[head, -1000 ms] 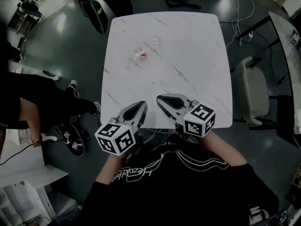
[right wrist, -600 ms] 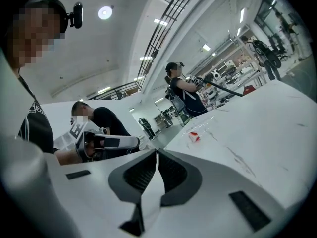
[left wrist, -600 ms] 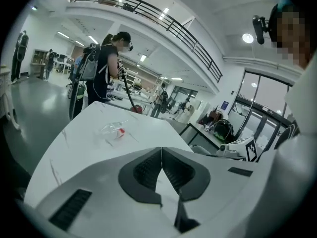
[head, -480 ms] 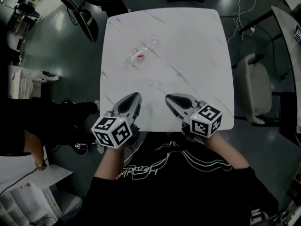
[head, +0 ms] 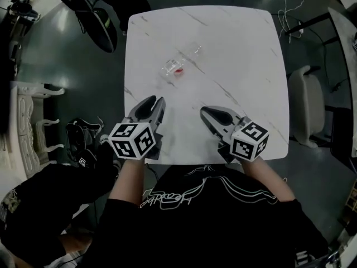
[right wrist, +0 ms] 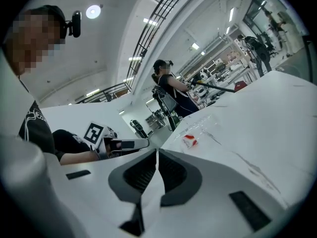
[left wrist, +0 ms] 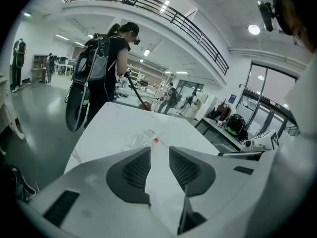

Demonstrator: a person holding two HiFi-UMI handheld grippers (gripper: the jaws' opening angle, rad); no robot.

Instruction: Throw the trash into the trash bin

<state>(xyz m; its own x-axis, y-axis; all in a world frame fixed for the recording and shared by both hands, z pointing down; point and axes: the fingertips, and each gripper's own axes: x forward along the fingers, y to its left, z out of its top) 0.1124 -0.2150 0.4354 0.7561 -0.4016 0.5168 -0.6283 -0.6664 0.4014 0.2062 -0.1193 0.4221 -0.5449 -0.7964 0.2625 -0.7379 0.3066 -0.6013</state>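
Note:
The trash, a crumpled clear plastic piece point(head: 179, 65) with a red bit on it, lies on the white marble table point(head: 240, 49), left of its middle. It also shows ahead of the jaws in the left gripper view point(left wrist: 146, 137) and the right gripper view point(right wrist: 190, 140). My left gripper point(head: 155, 103) hovers over the near left part of the table. Its jaws have just been opening and stand a little apart, with nothing between them point(left wrist: 159, 151). My right gripper point(head: 205, 112) is over the near middle, shut and empty point(right wrist: 157, 153). No trash bin shows in any view.
A white chair point(head: 305, 102) stands right of the table, and a dark office chair point(head: 99, 22) at its far left corner. White furniture point(head: 25, 124) and dark gear point(head: 83, 144) sit on the floor at left. A person with a backpack point(left wrist: 104, 66) stands beyond the table.
Both grippers have moved forward from the near edge onto the table. The left gripper's jaws have parted. The person at the left has shifted toward the lower left.

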